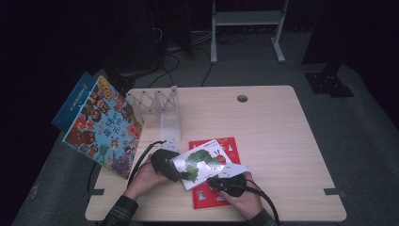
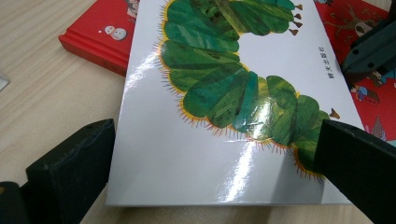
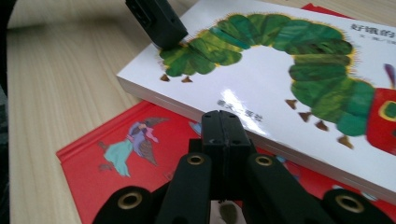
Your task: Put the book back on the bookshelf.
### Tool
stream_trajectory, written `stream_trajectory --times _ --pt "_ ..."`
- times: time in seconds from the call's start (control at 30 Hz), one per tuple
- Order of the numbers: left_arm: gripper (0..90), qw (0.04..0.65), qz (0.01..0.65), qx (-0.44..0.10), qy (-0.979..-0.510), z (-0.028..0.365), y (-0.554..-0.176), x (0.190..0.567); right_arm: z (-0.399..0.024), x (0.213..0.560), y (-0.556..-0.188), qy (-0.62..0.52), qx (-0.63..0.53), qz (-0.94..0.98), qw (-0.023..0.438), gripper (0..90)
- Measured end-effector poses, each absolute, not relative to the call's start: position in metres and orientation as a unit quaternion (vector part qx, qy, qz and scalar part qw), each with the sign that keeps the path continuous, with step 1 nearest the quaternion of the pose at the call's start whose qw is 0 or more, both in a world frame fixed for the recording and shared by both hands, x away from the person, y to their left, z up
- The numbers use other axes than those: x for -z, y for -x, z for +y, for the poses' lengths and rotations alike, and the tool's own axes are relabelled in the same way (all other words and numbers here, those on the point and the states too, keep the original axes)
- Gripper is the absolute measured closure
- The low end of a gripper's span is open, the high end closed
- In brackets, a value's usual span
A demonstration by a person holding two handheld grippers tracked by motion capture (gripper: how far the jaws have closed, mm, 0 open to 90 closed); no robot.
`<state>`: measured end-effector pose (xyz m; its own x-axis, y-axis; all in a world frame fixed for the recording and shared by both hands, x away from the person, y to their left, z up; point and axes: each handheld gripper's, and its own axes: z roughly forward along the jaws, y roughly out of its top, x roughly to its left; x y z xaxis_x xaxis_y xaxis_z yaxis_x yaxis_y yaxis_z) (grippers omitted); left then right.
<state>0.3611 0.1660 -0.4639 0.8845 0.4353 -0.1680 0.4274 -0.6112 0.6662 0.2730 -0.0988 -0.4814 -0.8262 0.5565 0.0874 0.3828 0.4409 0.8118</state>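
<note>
High view: we see the white glossy hardcover picture book with a green caterpillar [image 1: 203,162] lying askew on the red flat picture book [image 1: 225,147] near the table's front edge, the left gripper [image 1: 181,175] at its near-left corner and the right gripper [image 1: 215,181] at its near-right edge. Left gripper view: our jaws span the cover's width, and we cannot tell whether they press it, so the slick cover [image 2: 224,154] may slip out on lifting. Right gripper view: our jaws [image 3: 226,135] are fully closed and empty against the book's edge, and pushing there could skid the book [image 3: 280,84] off the red one [image 3: 130,154].

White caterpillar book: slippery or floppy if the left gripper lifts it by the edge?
Likely slippery: the caterpillar book has a glossy cover showing glare. Probably stiff, not floppy: its thick edge looks like board. It overhangs the red book, so it may slide when pushed.
</note>
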Motion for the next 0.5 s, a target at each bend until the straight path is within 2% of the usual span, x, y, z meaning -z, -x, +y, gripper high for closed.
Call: stream_trajectory --times 0.5 --pt "0.0 0.366 0.252 0.010 -0.896 0.1654 -0.3641 0.4653 -0.0949 0.4824 -0.2680 -0.286 -0.447 0.840 0.118 89.5"
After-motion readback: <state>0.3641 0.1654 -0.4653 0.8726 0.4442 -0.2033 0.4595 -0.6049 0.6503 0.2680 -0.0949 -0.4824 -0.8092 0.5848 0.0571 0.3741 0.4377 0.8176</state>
